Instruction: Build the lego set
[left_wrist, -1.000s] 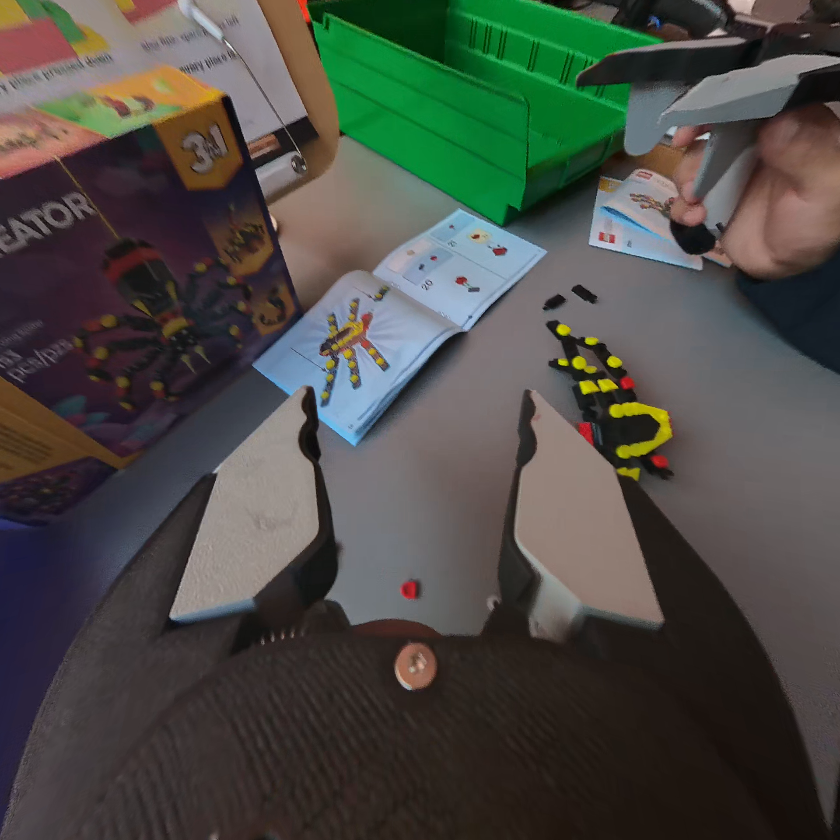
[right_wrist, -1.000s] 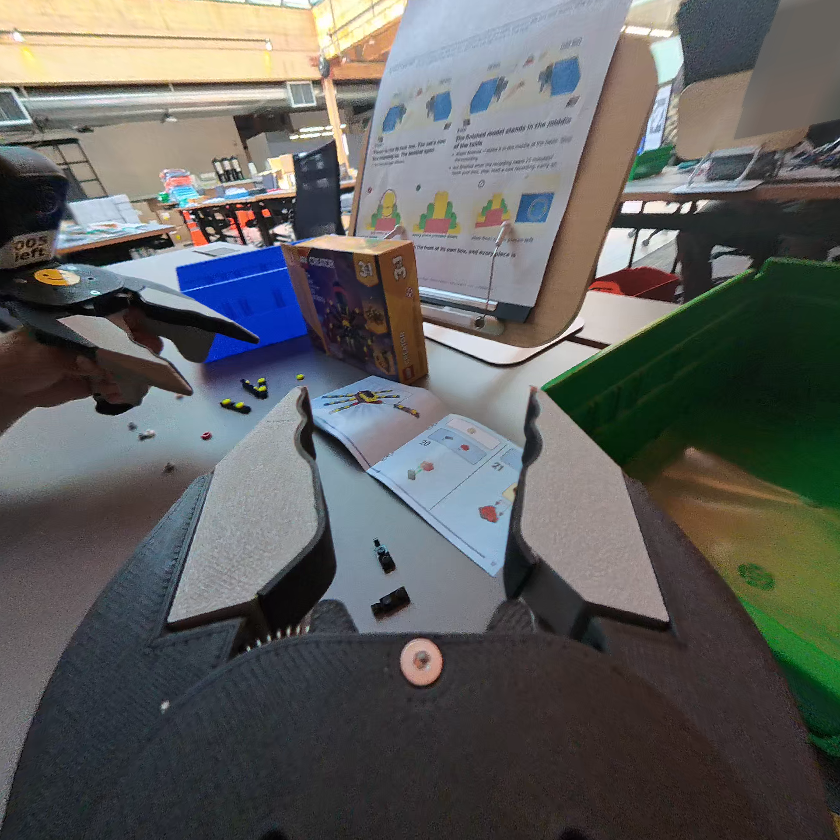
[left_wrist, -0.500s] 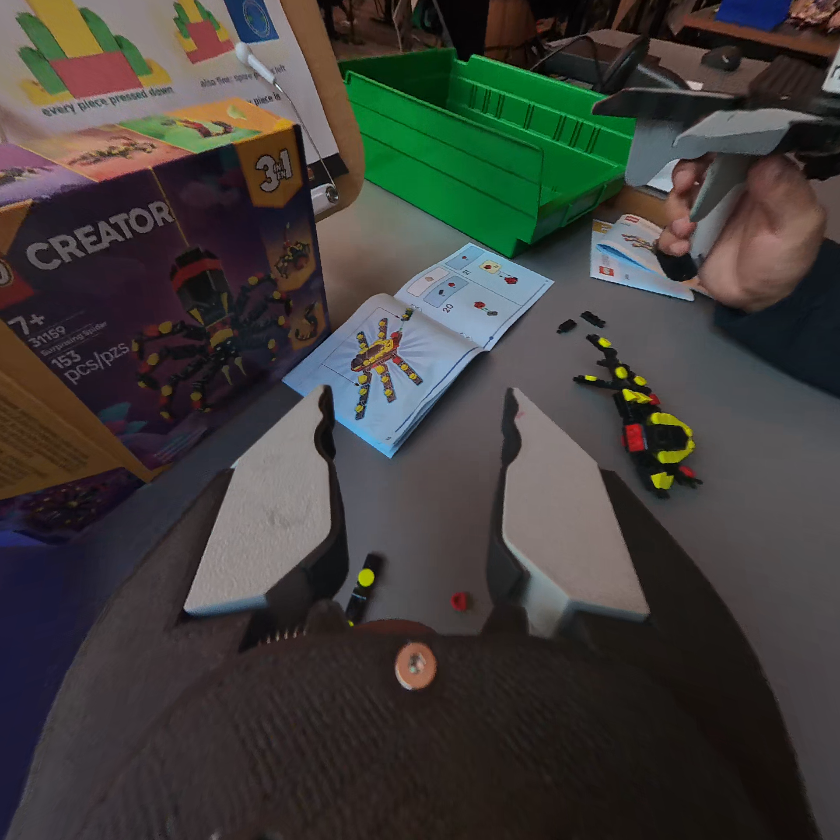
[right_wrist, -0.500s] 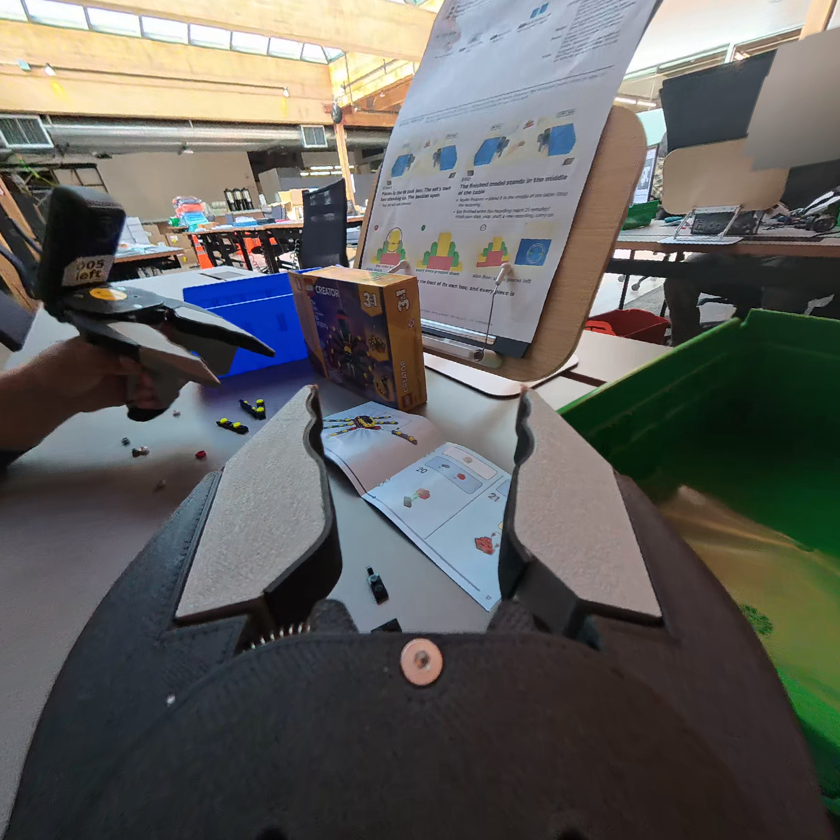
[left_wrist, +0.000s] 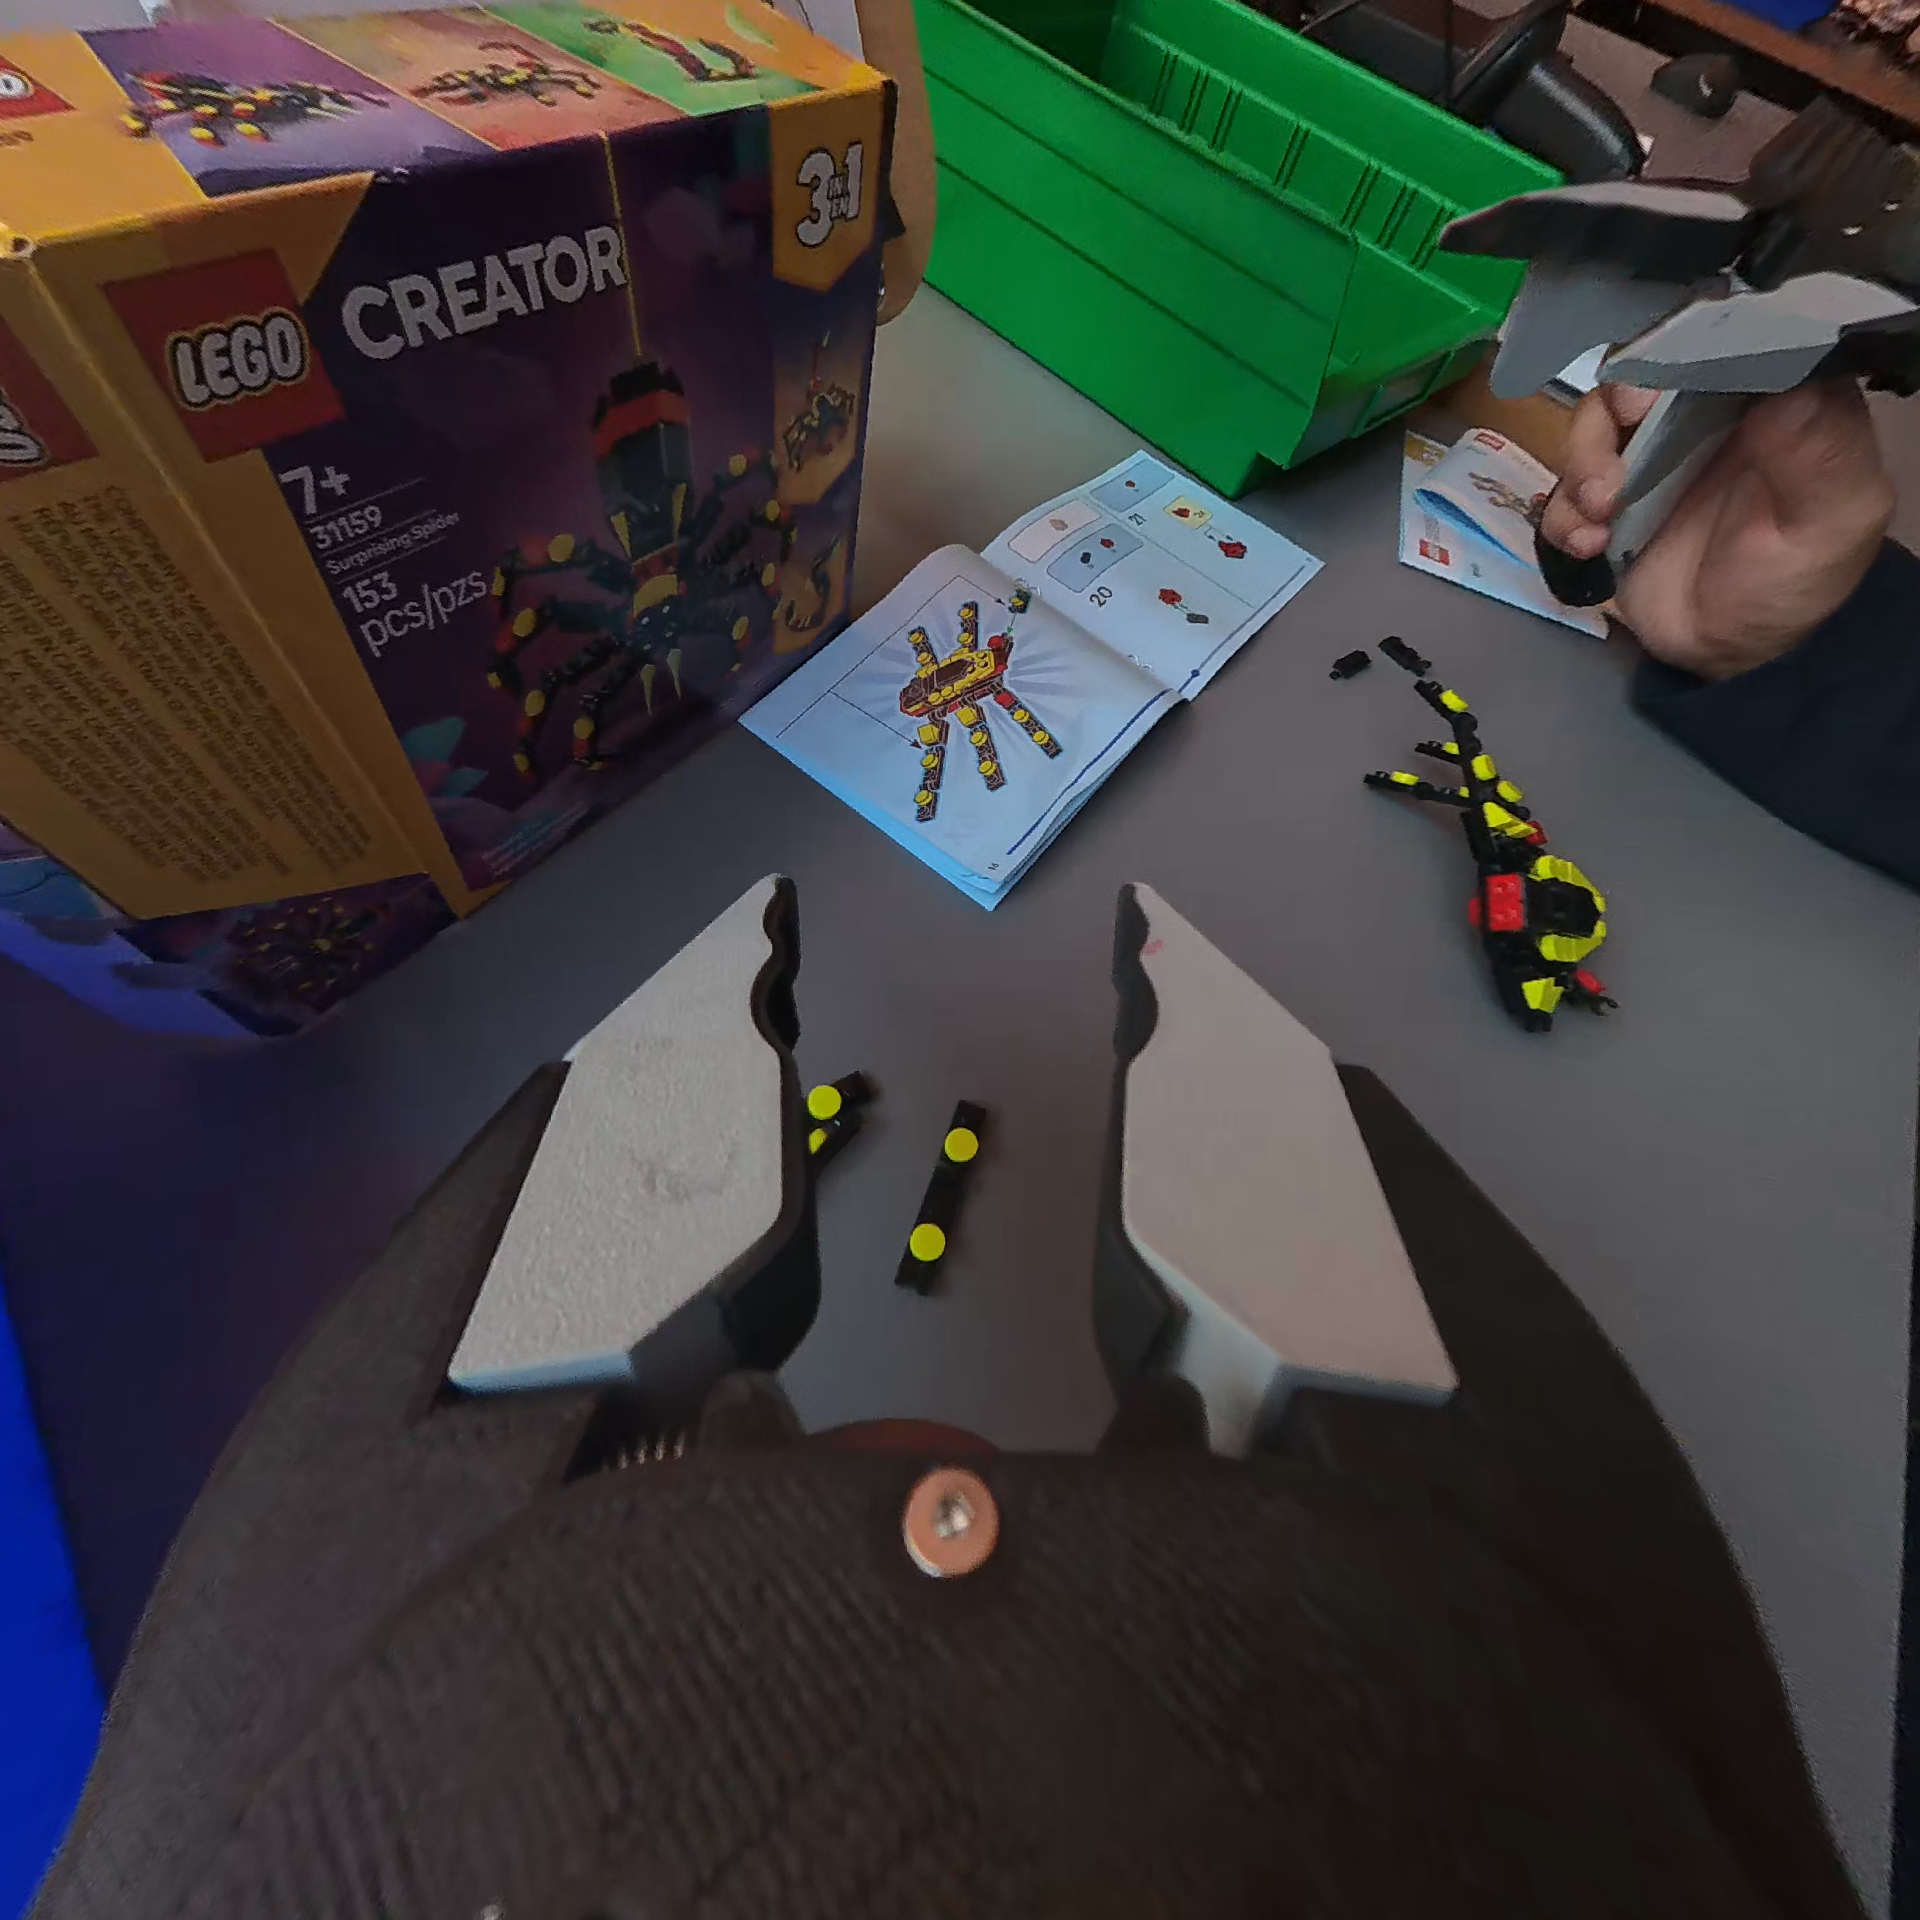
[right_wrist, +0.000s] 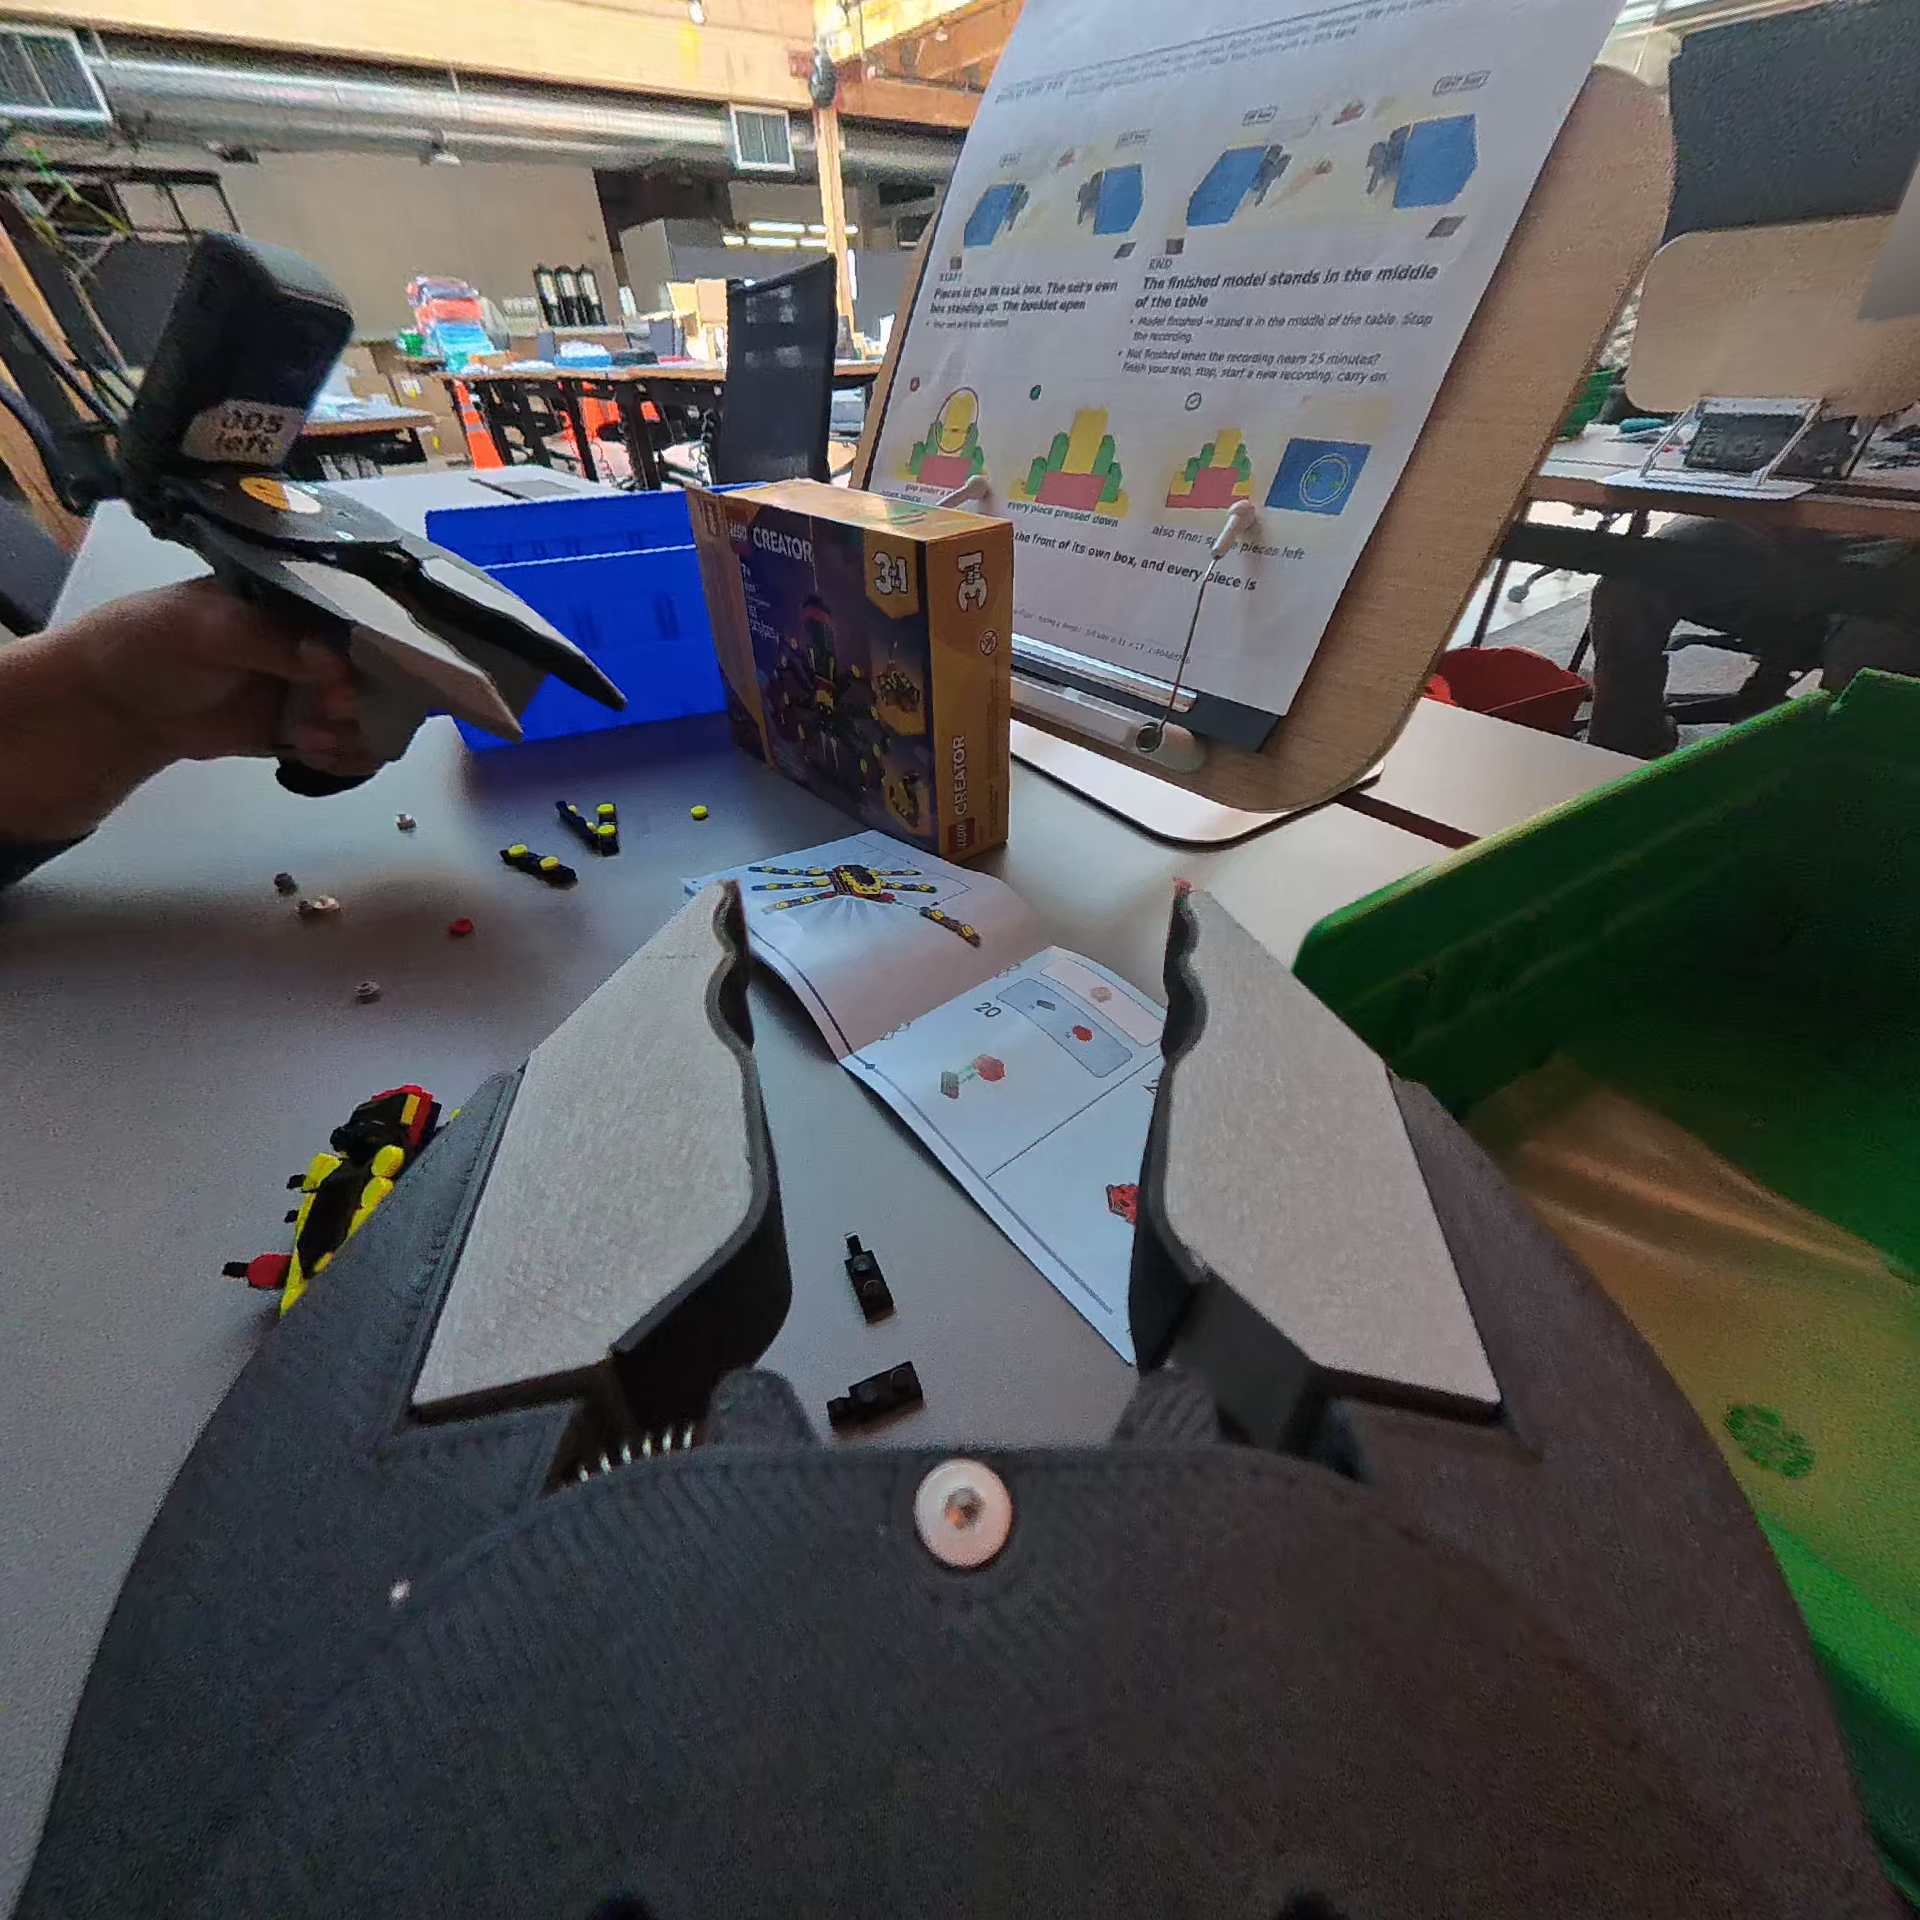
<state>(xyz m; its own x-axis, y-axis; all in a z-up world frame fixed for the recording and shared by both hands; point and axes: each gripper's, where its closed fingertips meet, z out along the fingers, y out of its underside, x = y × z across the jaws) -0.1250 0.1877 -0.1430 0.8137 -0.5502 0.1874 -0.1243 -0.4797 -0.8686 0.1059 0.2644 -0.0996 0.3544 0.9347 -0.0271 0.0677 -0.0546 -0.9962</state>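
Observation:
My left gripper (left_wrist: 951, 920) is open and empty, held above two black leg pieces with yellow studs (left_wrist: 940, 1195) (left_wrist: 836, 1107) on the grey table. The half-built black, yellow and red spider (left_wrist: 1512, 883) lies to its right; it also shows in the right wrist view (right_wrist: 348, 1184). My right gripper (right_wrist: 956, 920) is open and empty above two small black pieces (right_wrist: 868, 1273) (right_wrist: 875, 1392). The open instruction booklet (left_wrist: 1029, 675) lies between the set's box (left_wrist: 436, 499) and the spider.
A green bin (left_wrist: 1195, 229) stands at the back right, a blue bin (right_wrist: 592, 613) behind the box. A clipboard stand with a printed sheet (right_wrist: 1195, 364) stands behind. A second booklet (left_wrist: 1475, 520) and several loose small pieces (right_wrist: 457, 925) lie on the table.
My left gripper has drawn back towards the box, so the two black and yellow leg pieces now lie between its fingers. My right gripper has tilted down over the small black pieces.

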